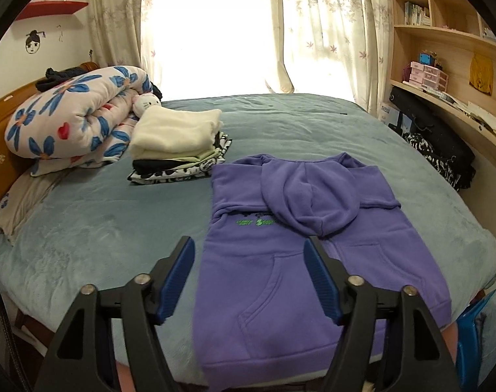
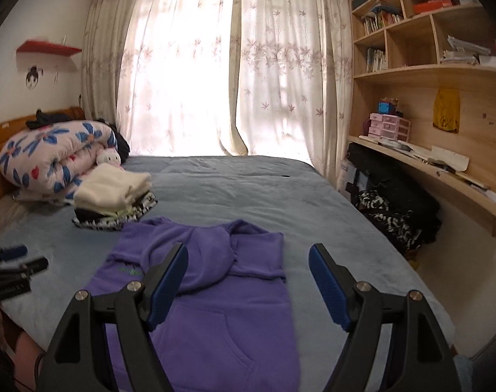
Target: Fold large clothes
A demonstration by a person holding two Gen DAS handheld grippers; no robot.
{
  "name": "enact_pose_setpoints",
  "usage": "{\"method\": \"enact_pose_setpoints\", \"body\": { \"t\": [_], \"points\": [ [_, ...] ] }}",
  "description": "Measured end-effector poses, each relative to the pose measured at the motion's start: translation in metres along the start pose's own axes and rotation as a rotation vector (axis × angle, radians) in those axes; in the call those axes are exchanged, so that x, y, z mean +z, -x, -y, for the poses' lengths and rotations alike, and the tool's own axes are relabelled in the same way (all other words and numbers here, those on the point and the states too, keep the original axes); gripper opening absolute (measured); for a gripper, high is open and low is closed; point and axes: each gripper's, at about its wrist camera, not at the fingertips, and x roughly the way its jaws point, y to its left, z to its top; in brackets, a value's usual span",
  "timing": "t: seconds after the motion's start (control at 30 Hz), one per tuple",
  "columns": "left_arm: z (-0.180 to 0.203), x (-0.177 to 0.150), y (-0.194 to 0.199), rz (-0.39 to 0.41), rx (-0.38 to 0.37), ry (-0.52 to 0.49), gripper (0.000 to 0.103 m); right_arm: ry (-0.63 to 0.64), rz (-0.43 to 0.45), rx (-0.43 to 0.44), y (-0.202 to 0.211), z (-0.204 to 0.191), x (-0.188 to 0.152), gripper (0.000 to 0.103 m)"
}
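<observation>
1. Hoodie (image 1: 316, 261), purple, lies flat on the bed (image 1: 101, 228) in the lower centre of both frames, its sleeves folded across the chest and its hood (image 1: 308, 192) flopped down over them; green print shows just left of the hood, and a front pocket sits below it.
2. Left gripper (image 1: 249, 254) hangs over the hoodie's lower left part, jaws spread wide and holding nothing; one blue pad (image 1: 177, 277) is over the grey-blue cover, the other over the purple cloth.
3. Right gripper (image 2: 248, 261) hovers over the hoodie's right side, jaws likewise wide apart and empty, with its left pad (image 2: 168, 284) above the hood and its right pad above the bare cover.
4. Left gripper's tips also show blurred at the left edge of the right wrist view.
5. Stack of folded clothes (image 1: 179, 143), cream on top, sits just beyond the hoodie's upper left corner.
6. Rolled floral quilt (image 1: 71, 114) lies against the headboard at the left, with a plush cat (image 1: 146, 103) beside it.
7. Curtains (image 2: 189, 65) glow at the top centre.
8. Wooden shelves (image 2: 427, 75) fill the upper right.
</observation>
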Motion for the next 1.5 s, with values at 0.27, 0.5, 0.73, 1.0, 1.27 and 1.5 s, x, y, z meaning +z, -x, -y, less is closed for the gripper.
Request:
{"method": "enact_pose_setpoints", "body": {
  "t": [0.27, 0.5, 0.73, 1.0, 1.27, 1.5],
  "points": [
    [-0.024, -0.048, -0.005, -0.087, 0.025, -0.007, 0.075, 0.039, -0.178, -0.038, -0.005, 0.011, -0.059, 0.077],
    [-0.070, -0.112, -0.052, -0.210, 0.057, 0.039, 0.075, -0.008, -0.306, 0.050, -0.043, 0.027, -0.106, 0.077],
    [-0.077, -0.146, -0.095, -0.269, -0.052, 0.069, 0.075, -0.023, -0.420, 0.082, -0.080, 0.050, -0.172, 0.077],
    [-0.090, -0.161, -0.113, -0.263, -0.155, 0.175, 0.076, -0.105, -0.471, 0.134, -0.106, 0.055, -0.212, 0.066],
    [-0.095, -0.164, -0.109, -0.256, -0.218, 0.212, 0.076, -0.122, -0.456, 0.213, -0.103, 0.054, -0.215, 0.036],
    [-0.088, -0.167, -0.109, -0.286, -0.259, 0.181, 0.076, -0.108, -0.469, 0.200, -0.107, 0.050, -0.217, 0.038]
  ]
}}
